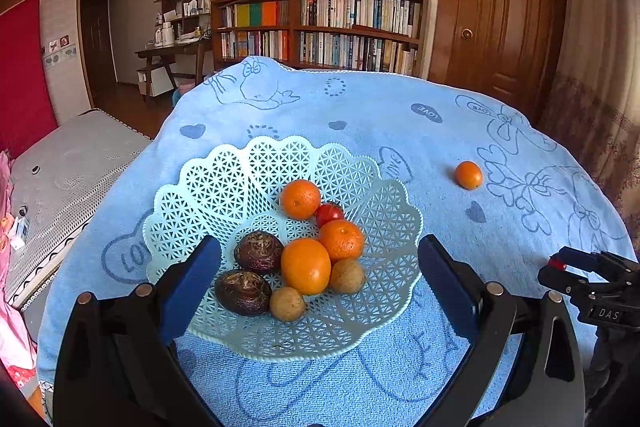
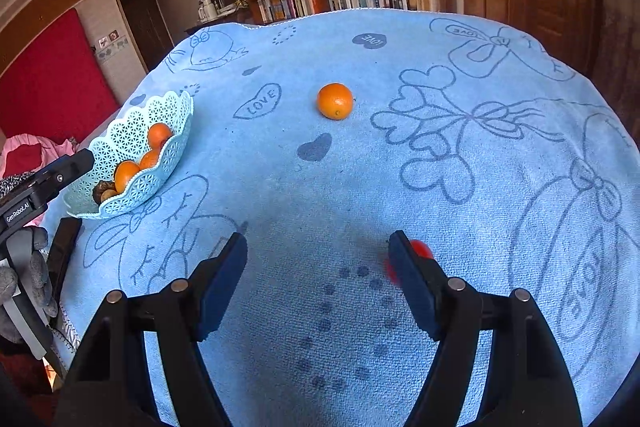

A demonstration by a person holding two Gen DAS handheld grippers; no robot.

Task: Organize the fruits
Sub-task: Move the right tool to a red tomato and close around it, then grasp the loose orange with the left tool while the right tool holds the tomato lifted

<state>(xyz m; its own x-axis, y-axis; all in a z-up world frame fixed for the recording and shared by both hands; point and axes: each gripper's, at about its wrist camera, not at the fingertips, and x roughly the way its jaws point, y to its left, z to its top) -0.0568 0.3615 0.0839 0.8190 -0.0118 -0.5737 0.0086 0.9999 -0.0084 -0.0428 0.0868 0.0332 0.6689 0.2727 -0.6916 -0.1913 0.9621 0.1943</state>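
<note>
Mostly done: the basket [image 1: 224,179] on the table held eight fruits. One orange [image 2: 335,101] sat loose on the blue towel [image 2: 500,227], well apart. A blurred red fruit [image 2: 421,249] lay beside the empty, wide right claw [image 2: 318,279]. The left claw [image 1: 318,275] was wide, empty, over the basket.

Mint lattice basket [image 1: 224,179] holds eight fruits; lone orange [image 2: 335,101] on cloth.

Left gripper [image 1: 320,267] spread wide; right gripper [image 2: 318,267] likewise, both low, apart.
</note>
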